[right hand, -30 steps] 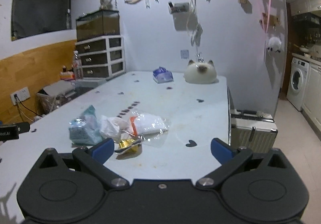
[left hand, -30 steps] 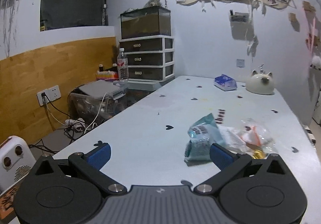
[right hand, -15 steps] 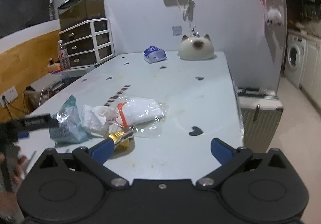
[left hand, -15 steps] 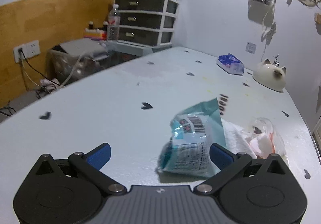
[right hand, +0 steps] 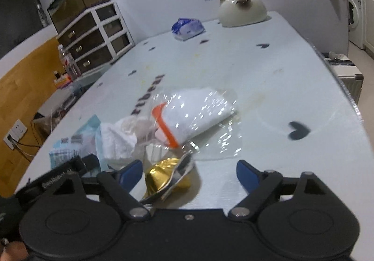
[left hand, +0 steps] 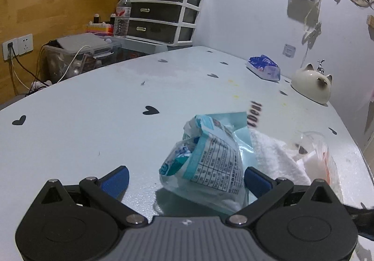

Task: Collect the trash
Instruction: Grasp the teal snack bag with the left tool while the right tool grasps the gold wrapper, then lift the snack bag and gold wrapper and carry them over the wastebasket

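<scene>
Closing in on 2 pieces of trash: left gripper (left hand: 185, 179) spread wide around teal snack wrapper (left hand: 205, 167), right gripper (right hand: 189, 173) just narrowing, not yet pinching, around gold foil wrapper (right hand: 167, 179) on table (right hand: 268, 88).

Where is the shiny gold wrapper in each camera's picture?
Left wrist view: not in it; the teal snack bag and white tissue fill that corner.
Right wrist view: the gold wrapper lies low and centre, between the open fingers of the right gripper.
Shared landmark: the cat-shaped ceramic dome at the table's far end.
</scene>
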Demonstrator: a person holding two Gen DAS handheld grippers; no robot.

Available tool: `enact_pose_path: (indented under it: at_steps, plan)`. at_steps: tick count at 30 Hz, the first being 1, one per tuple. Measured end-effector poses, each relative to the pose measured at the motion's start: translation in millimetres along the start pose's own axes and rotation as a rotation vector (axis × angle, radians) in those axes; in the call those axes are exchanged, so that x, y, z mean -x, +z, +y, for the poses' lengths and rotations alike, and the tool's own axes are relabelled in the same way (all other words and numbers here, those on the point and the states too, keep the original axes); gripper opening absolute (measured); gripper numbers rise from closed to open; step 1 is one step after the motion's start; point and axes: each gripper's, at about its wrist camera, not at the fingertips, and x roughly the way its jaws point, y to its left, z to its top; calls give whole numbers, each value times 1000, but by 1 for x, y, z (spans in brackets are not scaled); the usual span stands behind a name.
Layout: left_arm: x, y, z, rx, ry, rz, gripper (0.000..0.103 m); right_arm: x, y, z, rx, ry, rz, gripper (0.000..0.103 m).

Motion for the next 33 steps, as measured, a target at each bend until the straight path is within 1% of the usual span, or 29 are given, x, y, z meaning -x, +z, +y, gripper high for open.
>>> enact_pose_path:
  at_steps: [2, 4, 8, 11, 13, 14, 15, 16, 18, 19, 20, 23, 25, 33]
  plan:
    - [1, 0, 2, 12, -8, -3, 103, -3, -3, 9, 35, -22, -19, 85]
    - [2, -1, 5, 27, -22, -10, 103, -5, -7, 16, 64, -15, -31, 81]
    - [6, -2, 16, 81, -90, -29, 103, -4, -16, 26, 134, -52, -66, 77]
    - [7, -2, 14, 90, -108, -33, 103, -2, -17, 26, 133, -61, -77, 67]
    - [6, -2, 8, 60, -116, -25, 102, 0, -17, 23, 114, -55, -82, 56]
    - [5, -3, 4, 38, -127, -17, 101, 1, -17, 22, 108, -56, -85, 54]
    - [5, -3, 1, 20, -138, -12, 98, 2, -18, 21, 103, -57, -88, 50]
    - [5, -4, -3, 2, -146, -8, 95, 2, -18, 20, 100, -56, -90, 50]
    - [5, -5, -7, -22, -156, -4, 84, 3, -20, 21, 102, -56, -94, 50]
    - [5, -6, -9, -28, -158, -4, 81, 3, -21, 22, 106, -57, -97, 50]
    - [6, -7, -9, -31, -157, -4, 74, 4, -22, 22, 108, -57, -98, 50]
    - [7, -8, -9, -36, -158, -3, 72, 4, -22, 23, 107, -47, -96, 50]
    - [7, -8, -11, -57, -158, 1, 66, 5, -22, 23, 106, -44, -96, 50]
    - [21, -9, -11, -87, -180, -12, 64, 12, -27, 20, 104, -28, -97, 49]
